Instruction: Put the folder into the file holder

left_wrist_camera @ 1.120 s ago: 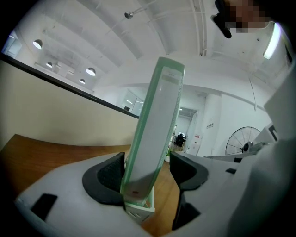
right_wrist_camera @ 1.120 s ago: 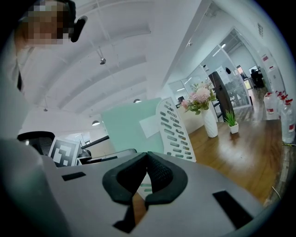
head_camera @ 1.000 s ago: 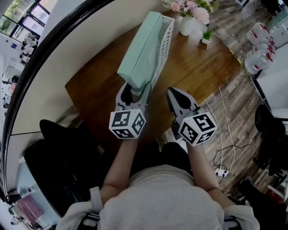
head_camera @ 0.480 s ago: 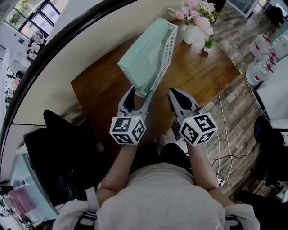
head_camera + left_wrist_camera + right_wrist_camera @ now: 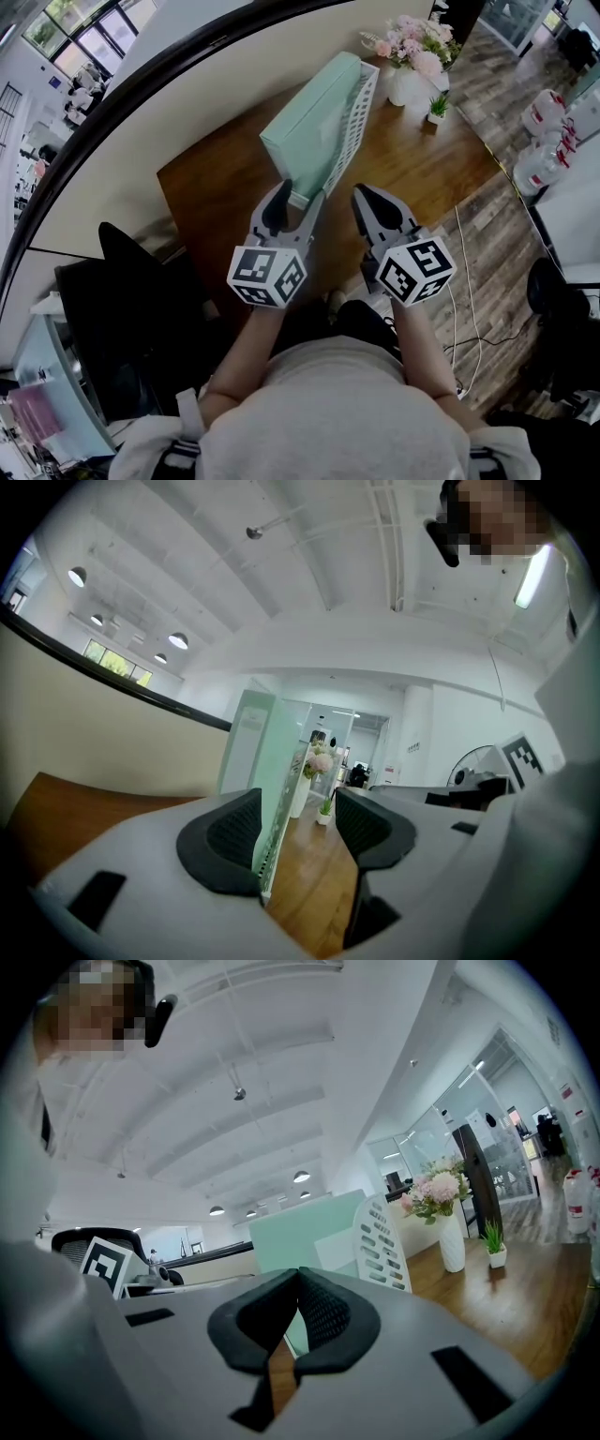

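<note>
1. The folder (image 5: 314,127), mint green, stands on edge inside the white file holder (image 5: 354,117). The holder's lattice wall runs along its right side in the head view. The holder sits on the wooden table (image 5: 422,159), on the side nearer the wall.
2. The left gripper (image 5: 298,199) points level at the holder's near end. Its jaws stand apart and have just been closing part of the way. The left gripper view shows the holder's near edge in the gap, close to the left pad, but neither pad presses on it. It grasps nothing.
3. The right gripper (image 5: 366,195) is just to the right of the holder's near end and does not touch it. Its jaws are clenched together with nothing between them.
4. Progress, as a judgement: the main step looks done. The folder is seated in the holder, upright, and nothing grips it.
5. Remaining, as a judgement: little more than drawing both grippers clear of the holder. I cannot tell whether the folder reaches the holder's far end, so a small push may still be needed.
6. A vase of pink flowers (image 5: 412,58) and a small potted plant (image 5: 437,105) stand at the far end of the table. Both are near the holder's far end and well apart from both grippers.
</note>
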### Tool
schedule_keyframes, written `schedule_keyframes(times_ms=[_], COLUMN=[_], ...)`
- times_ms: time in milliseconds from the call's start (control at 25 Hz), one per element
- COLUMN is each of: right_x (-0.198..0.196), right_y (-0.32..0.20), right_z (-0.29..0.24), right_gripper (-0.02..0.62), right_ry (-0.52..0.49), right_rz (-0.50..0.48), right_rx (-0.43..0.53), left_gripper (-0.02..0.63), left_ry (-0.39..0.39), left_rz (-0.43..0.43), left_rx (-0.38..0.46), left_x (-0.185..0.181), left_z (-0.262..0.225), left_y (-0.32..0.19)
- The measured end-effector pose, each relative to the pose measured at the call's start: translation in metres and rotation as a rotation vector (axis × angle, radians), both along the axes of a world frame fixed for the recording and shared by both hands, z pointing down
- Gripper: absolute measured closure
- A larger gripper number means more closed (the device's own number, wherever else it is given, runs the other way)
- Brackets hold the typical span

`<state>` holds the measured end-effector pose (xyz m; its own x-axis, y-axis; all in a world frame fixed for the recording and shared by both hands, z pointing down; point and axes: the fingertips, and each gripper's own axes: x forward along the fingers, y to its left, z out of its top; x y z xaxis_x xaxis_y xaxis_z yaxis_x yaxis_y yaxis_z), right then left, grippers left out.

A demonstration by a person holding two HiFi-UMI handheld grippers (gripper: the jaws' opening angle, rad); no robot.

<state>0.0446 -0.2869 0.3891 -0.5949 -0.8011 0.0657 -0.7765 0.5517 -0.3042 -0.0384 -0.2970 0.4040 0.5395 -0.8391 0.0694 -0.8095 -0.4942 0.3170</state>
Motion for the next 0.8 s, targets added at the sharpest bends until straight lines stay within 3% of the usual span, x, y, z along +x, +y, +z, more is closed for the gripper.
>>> schedule_keyframes(times_ms=[440,600,800], right_x=[-0.005,-0.009,-0.014], right_y=[0.005,0.007,0.010], right_z=[-0.012,-0.012,-0.013], right_gripper=[0.595,0.595,0.595], right_ry=[0.011,0.018,0.017], right_rz=[-0.029,-0.048,-0.072], right_rx=[0.028,0.030,0.039], left_gripper=[0.456,0.541,0.565], left_ry=[-0.039,-0.047,-0.046], left_rz=[0.041,0.055,0.066], left_rx=[0.064,0.056,0.051], left_x=[0.005,0.007,0.010], left_z=[-0.023,-0.025,-0.026], left_y=[0.003,0.003,0.005])
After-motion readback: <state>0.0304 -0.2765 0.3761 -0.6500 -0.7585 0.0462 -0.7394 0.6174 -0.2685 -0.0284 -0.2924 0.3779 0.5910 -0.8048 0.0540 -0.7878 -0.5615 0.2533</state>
